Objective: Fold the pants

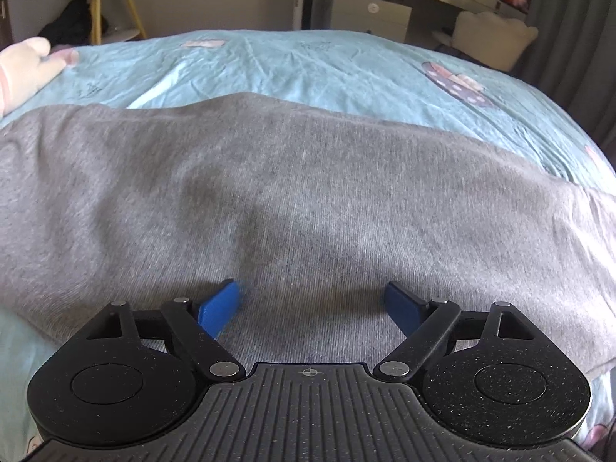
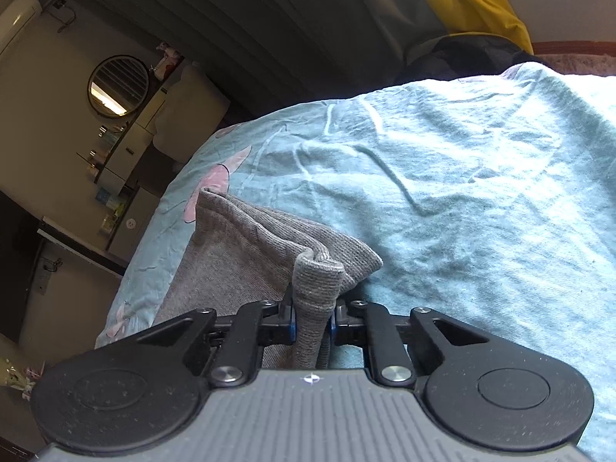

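Grey knit pants lie spread across a light blue bed sheet. My left gripper is open, its blue fingers wide apart, right over the grey cloth with nothing between them. In the right wrist view my right gripper is shut on a bunched ribbed edge of the pants. The rest of that cloth trails left and back onto the blue sheet.
A hand rests on the sheet at the far left. Beyond the bed stand a small yellow-legged shelf, a dresser and a cushioned chair. A round mirror and grey curtains show in the right wrist view.
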Action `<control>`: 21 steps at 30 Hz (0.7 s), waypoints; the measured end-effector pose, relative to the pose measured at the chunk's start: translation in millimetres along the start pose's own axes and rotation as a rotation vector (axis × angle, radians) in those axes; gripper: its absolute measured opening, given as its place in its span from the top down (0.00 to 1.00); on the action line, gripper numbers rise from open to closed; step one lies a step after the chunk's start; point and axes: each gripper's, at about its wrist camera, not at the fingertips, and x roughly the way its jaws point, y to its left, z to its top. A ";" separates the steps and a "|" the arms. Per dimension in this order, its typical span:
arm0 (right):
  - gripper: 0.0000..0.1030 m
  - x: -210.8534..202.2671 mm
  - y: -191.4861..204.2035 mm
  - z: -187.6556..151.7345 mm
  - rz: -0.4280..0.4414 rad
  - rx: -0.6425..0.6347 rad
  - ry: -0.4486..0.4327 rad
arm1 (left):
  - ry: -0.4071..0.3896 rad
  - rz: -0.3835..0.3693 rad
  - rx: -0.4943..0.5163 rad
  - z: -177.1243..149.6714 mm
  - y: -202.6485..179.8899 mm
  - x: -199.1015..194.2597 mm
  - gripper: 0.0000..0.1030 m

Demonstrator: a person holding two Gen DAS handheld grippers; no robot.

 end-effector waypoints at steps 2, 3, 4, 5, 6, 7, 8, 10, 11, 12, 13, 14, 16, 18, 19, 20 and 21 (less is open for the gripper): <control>0.89 -4.3 10.3 -0.8 -0.021 -0.030 -0.020 | 0.002 -0.013 -0.036 0.5 5.8 -1.4 0.17; 0.90 -6.5 16.4 -0.7 -0.034 -0.046 -0.029 | 0.004 -0.021 -0.055 0.5 8.9 -1.7 0.17; 0.90 -9.0 22.4 -0.4 -0.039 -0.060 -0.038 | 0.004 -0.028 -0.072 0.3 11.6 -2.4 0.17; 0.90 -11.6 28.1 0.3 -0.035 -0.067 -0.045 | 0.005 -0.035 -0.083 0.3 13.7 -2.8 0.17; 0.91 -14.4 35.2 1.4 -0.030 -0.075 -0.050 | 0.004 -0.040 -0.089 0.2 14.9 -3.3 0.17; 0.91 -17.2 42.8 2.5 -0.029 -0.085 -0.056 | 0.003 -0.045 -0.091 -0.1 15.8 -3.5 0.17; 0.91 -19.6 50.8 3.3 -0.029 -0.097 -0.063 | 0.002 -0.048 -0.091 -0.4 16.4 -3.5 0.17; 0.91 -24.2 69.5 3.3 -0.029 -0.131 -0.071 | 0.002 -0.054 -0.093 -0.8 17.7 -3.7 0.17; 0.91 -27.1 79.0 1.7 -0.023 -0.150 -0.077 | 0.002 -0.059 -0.097 -1.1 18.8 -4.3 0.17; 0.91 -30.0 89.5 -0.3 -0.008 -0.169 -0.078 | 0.003 -0.063 -0.105 -1.2 20.1 -4.5 0.17; 0.91 -32.5 101.4 -3.6 0.012 -0.194 -0.076 | 0.004 -0.068 -0.113 -1.5 21.7 -5.3 0.17; 0.91 -36.3 113.7 -8.1 0.034 -0.225 -0.074 | 0.004 -0.075 -0.121 -1.8 23.4 -6.0 0.17; 0.91 -42.9 142.8 -20.7 0.081 -0.301 -0.070 | 0.005 -0.085 -0.140 -2.1 27.1 -7.0 0.17; 0.91 -47.9 173.9 -38.7 0.138 -0.384 -0.047 | 0.003 -0.097 -0.161 -2.2 30.4 -8.2 0.17; 0.91 -50.6 191.5 -51.0 0.171 -0.434 -0.032 | 0.002 -0.103 -0.173 -2.2 32.2 -8.7 0.17; 0.91 -53.3 206.9 -64.8 0.206 -0.477 -0.015 | 0.001 -0.108 -0.187 -2.1 34.0 -9.3 0.17; 0.91 -54.5 220.0 -78.8 0.238 -0.520 0.009 | 0.001 -0.114 -0.201 -2.0 35.8 -10.0 0.17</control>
